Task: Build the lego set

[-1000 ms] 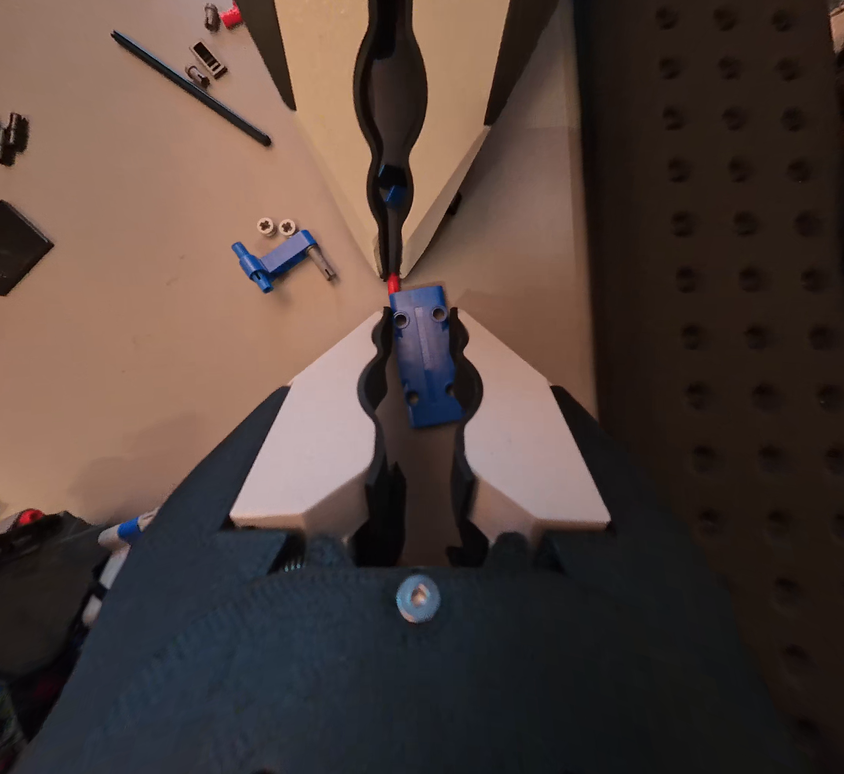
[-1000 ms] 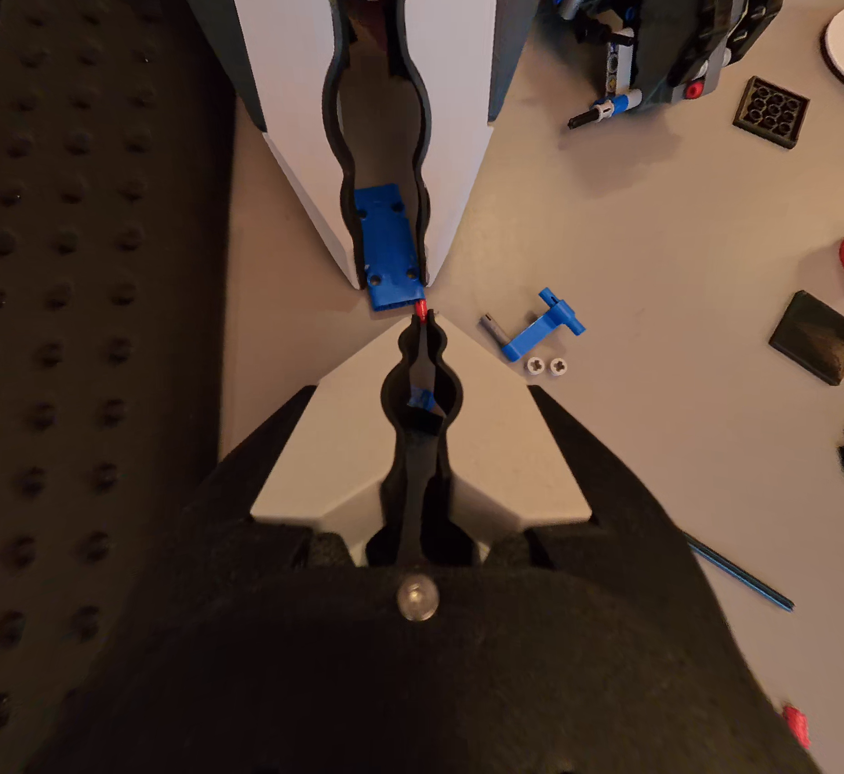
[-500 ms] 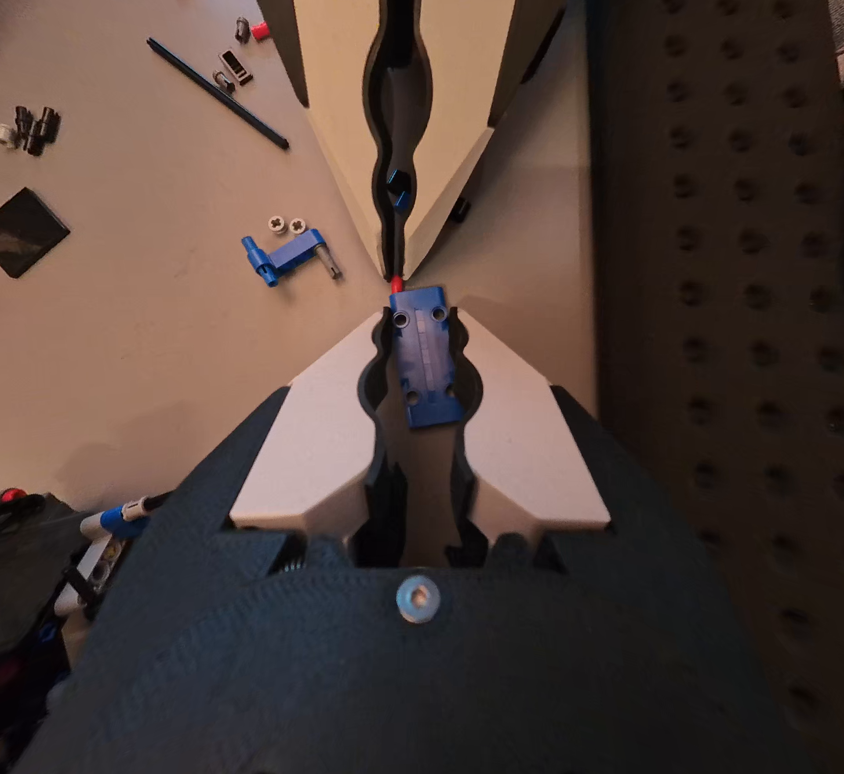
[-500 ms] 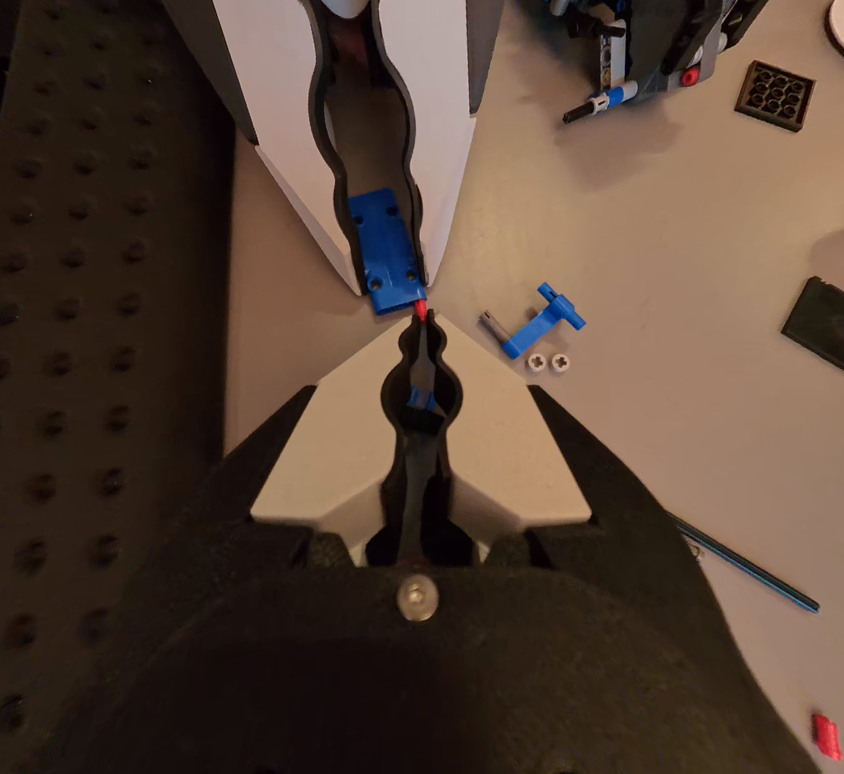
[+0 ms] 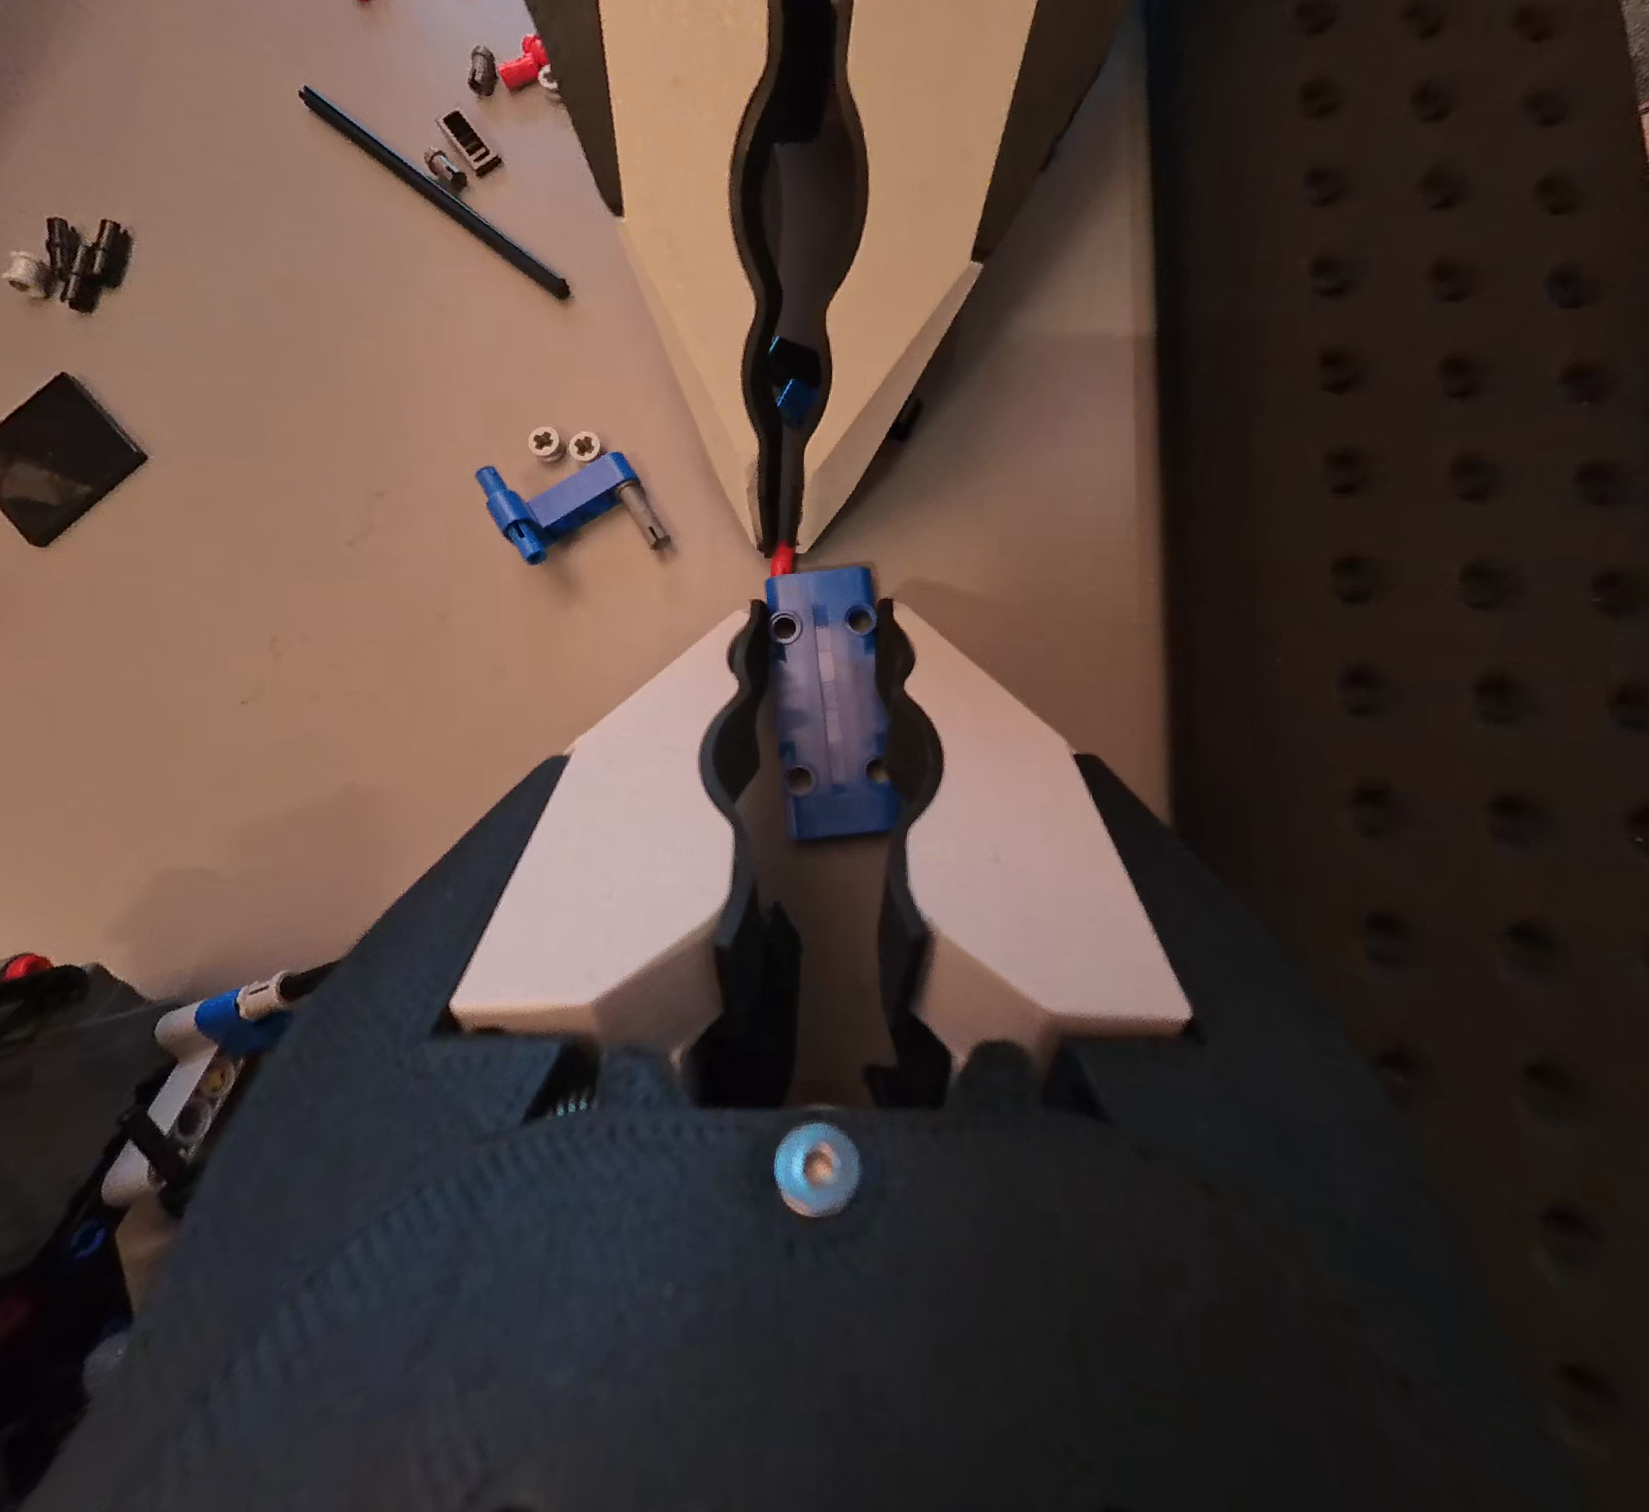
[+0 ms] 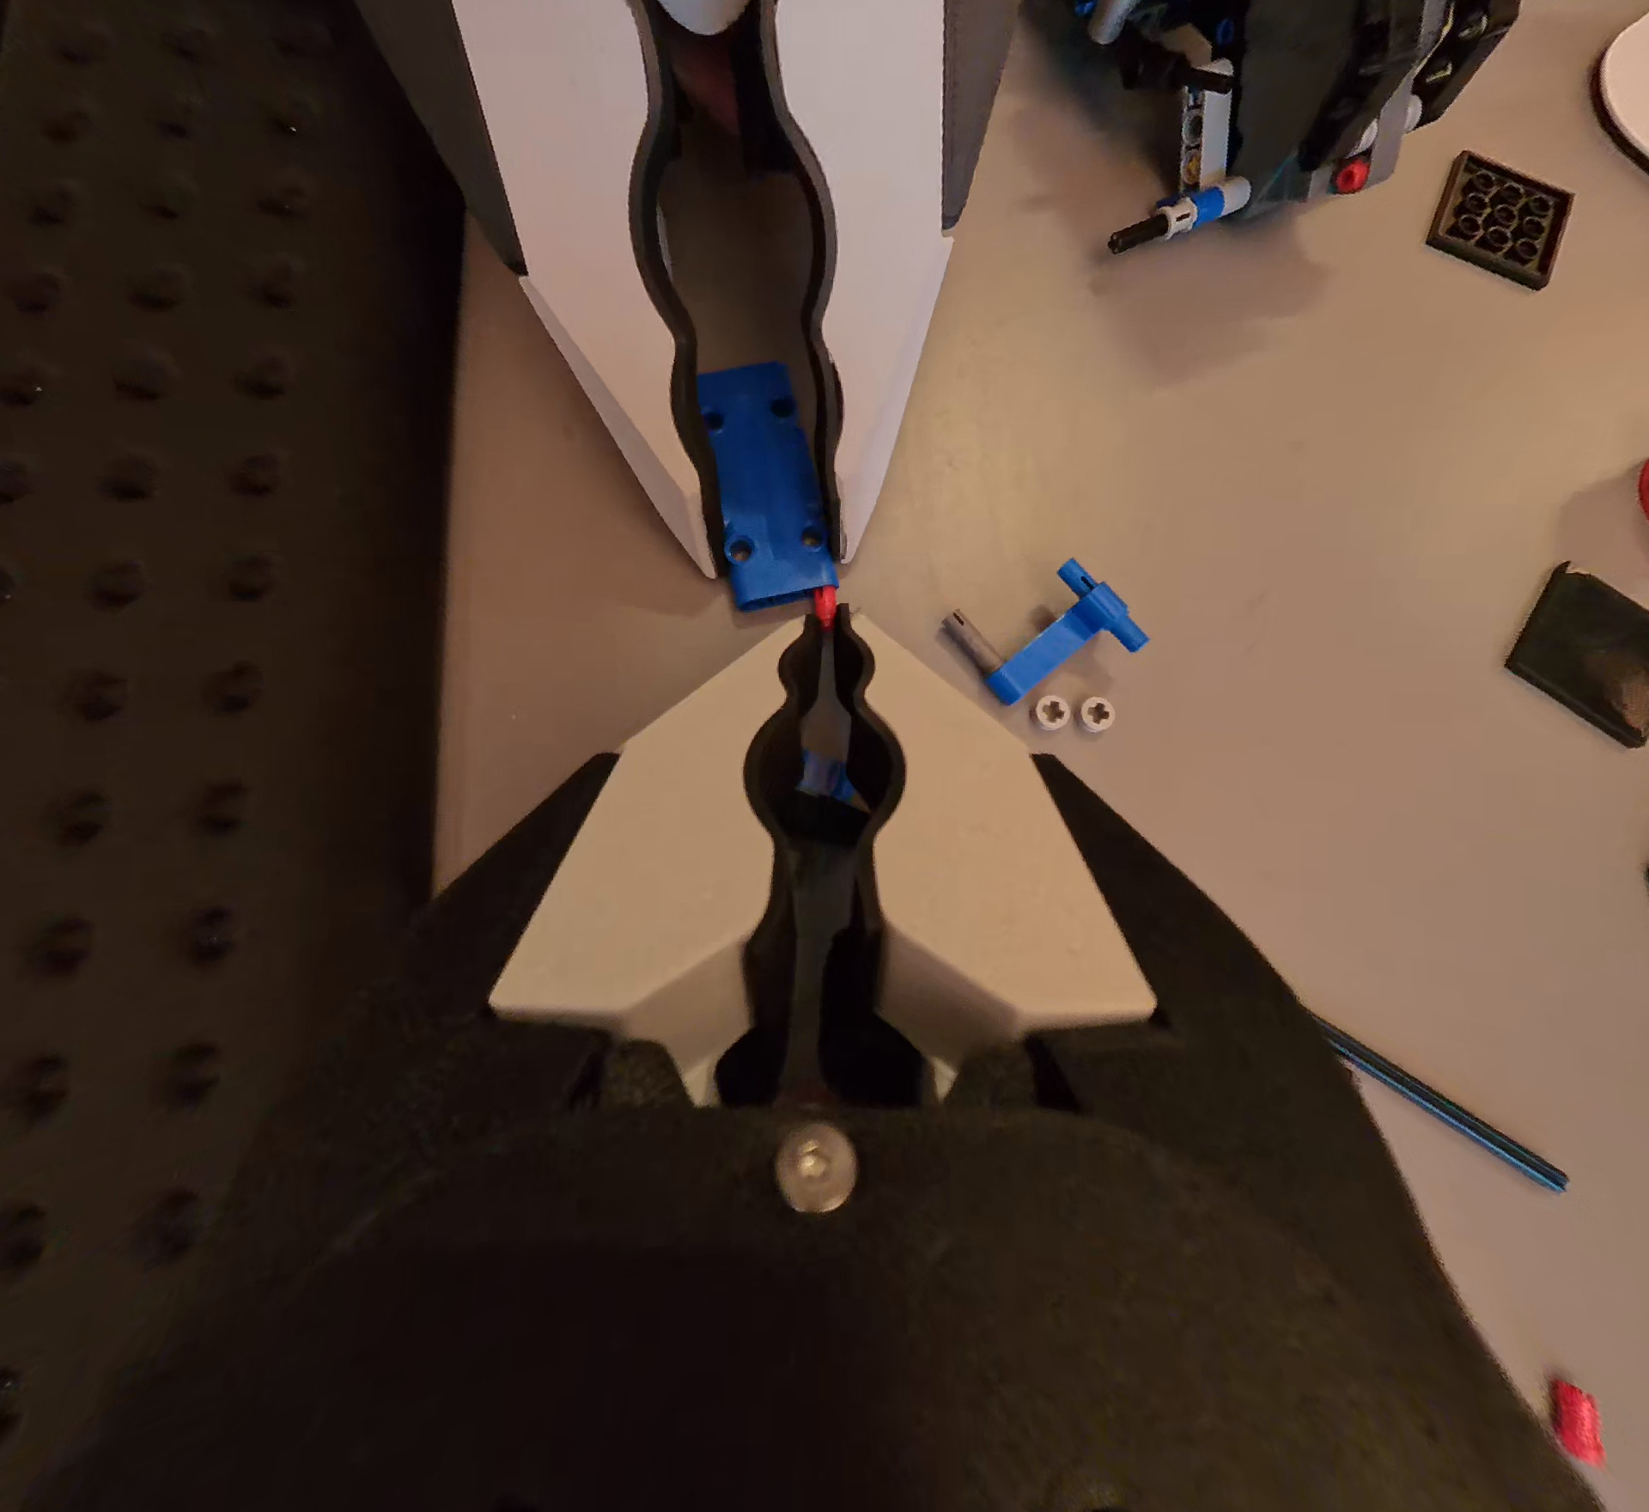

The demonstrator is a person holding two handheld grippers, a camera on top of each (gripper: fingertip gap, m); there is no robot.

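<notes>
Blue panel point(image 5: 830, 710), a flat rectangular lego piece with a hole near each corner, sits pinched between the fingers of the left hand-held gripper point(image 5: 825, 630), its far end poking just past the fingertips. Directly opposite, tip to tip, the right hand-held gripper point(image 6: 825, 635) is pressed together on a small red pin point(image 6: 825, 606), which juts from its tips and touches the near corner of the panel's end face. Farther back in the right hand-held gripper's jaws a small blue piece point(image 6: 825, 775) shows in the wider hollow; whether it joins the pin cannot be told.

Both tools hover over a pale surface point(image 5: 268, 666). To the right of the right hand-held gripper's tips lies a blue crank-shaped piece point(image 6: 1053, 639) with a grey axle, and just beside it two small pale bushes point(image 6: 1073, 712). Ahead and to the right stands a partly built dark model point(image 6: 1321, 41), with a dark square plate point(image 6: 1501, 230) near it. A long thin dark axle point(image 5: 433, 191) lies left of the left hand-held gripper, beyond its tips. A dark studded mat point(image 5: 1428, 577) borders the surface on that gripper's right.
</notes>
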